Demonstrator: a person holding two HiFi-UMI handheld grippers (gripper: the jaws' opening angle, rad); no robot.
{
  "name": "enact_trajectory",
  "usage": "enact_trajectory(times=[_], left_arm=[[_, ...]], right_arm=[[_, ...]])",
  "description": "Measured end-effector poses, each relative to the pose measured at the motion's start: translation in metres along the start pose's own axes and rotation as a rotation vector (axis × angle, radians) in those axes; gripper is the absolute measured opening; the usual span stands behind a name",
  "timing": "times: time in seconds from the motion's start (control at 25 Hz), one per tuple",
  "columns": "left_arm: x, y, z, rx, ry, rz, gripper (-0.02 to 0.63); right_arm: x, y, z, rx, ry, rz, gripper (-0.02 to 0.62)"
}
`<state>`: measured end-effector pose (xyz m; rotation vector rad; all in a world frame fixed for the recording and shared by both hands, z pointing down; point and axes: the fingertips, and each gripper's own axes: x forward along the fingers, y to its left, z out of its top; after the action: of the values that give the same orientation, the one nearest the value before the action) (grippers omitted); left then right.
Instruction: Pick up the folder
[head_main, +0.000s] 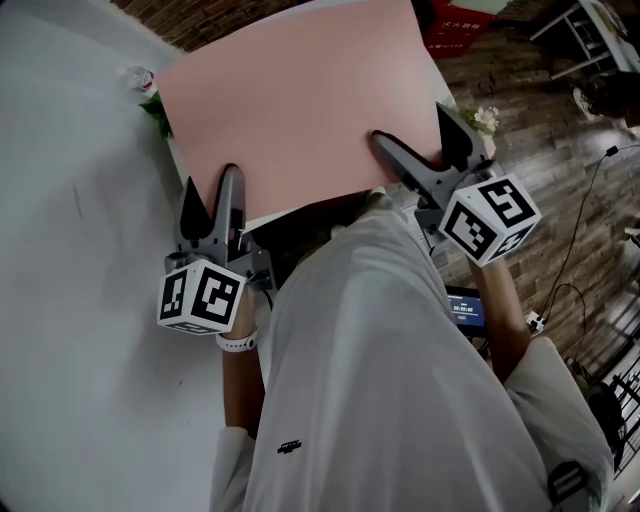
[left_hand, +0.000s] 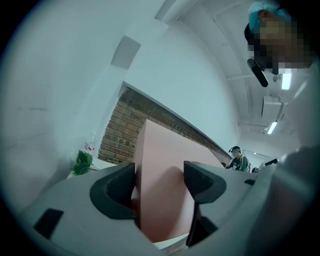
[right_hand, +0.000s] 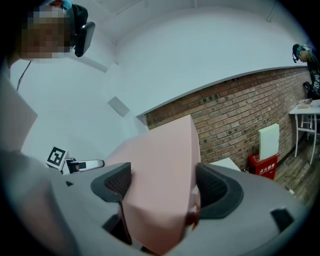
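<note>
Head view: flat, matte pink rectangular folder (head_main: 300, 110) (perhaps stiff card).

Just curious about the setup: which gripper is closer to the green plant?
Left. The left gripper grips the pink folder on the side beside the green plant; the right gripper grips its opposite side, farther off.

The folder (head_main: 300, 100) looks like smooth, matt pink card. The left gripper (left_hand: 160, 182) and right gripper (right_hand: 162, 187) have matt grey plastic bodies and dark ribbed pads (right_hand: 216, 189). The wall (right_hand: 235, 115) is rough brick, the floor (head_main: 560, 170) dark wood planks, the shirt (head_main: 380, 380) soft cloth.
</note>
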<state>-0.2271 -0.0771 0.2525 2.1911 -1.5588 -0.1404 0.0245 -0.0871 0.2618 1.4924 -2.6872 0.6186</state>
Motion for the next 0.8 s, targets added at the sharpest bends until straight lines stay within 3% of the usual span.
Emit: enact_trajectory(times=[0.8], left_arm=[[-0.002, -0.003, -0.003, -0.039, -0.020, 0.008, 0.307]], right_arm=[[-0.005, 0.002, 0.009, -0.043, -0.003, -0.007, 0.398]])
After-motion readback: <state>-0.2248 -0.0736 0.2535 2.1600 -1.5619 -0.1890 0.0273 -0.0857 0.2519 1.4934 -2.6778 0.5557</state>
